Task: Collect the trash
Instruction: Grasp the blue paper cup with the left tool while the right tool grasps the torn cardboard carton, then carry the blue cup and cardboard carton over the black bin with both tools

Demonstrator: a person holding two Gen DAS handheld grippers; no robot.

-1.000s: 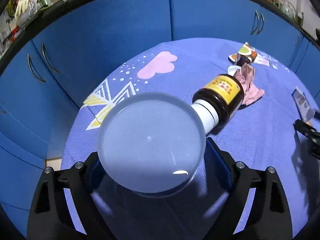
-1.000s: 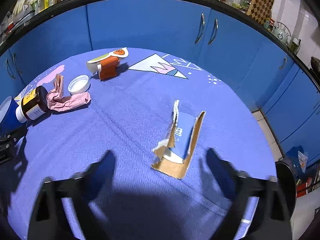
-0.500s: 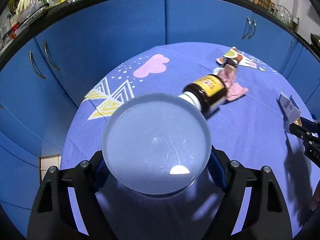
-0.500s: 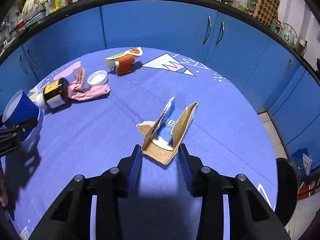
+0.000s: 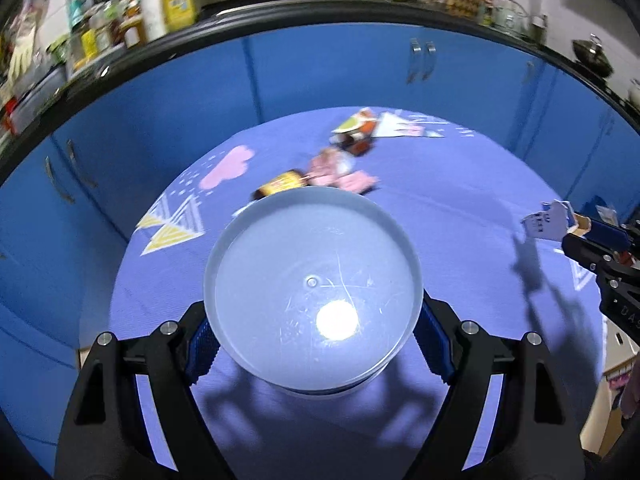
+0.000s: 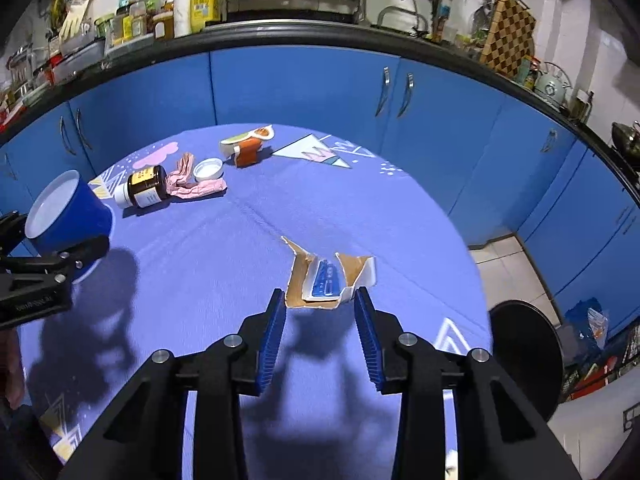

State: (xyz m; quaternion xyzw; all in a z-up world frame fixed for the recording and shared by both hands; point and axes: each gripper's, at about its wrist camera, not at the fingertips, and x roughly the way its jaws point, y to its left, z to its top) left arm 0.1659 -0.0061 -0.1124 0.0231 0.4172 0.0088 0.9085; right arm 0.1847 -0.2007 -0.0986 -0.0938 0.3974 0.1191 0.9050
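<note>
A blue cup with a white inside (image 5: 312,300) fills the left wrist view, and my left gripper (image 5: 316,340) is shut on its sides; it hangs above the purple tablecloth (image 5: 460,200). The same cup (image 6: 68,212) shows at the left of the right wrist view. A torn cardboard carton with a blue insert (image 6: 328,280) sits between the pads of my right gripper (image 6: 320,300), lifted off the cloth. The jaws are still closing on it. In the left wrist view the carton (image 5: 548,224) appears at the right edge.
A brown bottle (image 6: 146,192) lies on its side beside a crumpled pink wrapper (image 6: 196,188) and a white lid (image 6: 208,168). An orange and white packet (image 6: 248,146) lies farther back. Blue cabinets (image 6: 304,84) ring the round table; a black stool (image 6: 520,344) stands at the right.
My right gripper went from wide open around the carton to shut on it and lifted it. The left gripper rose and drew back with the cup, so the bottle looks farther away.
</note>
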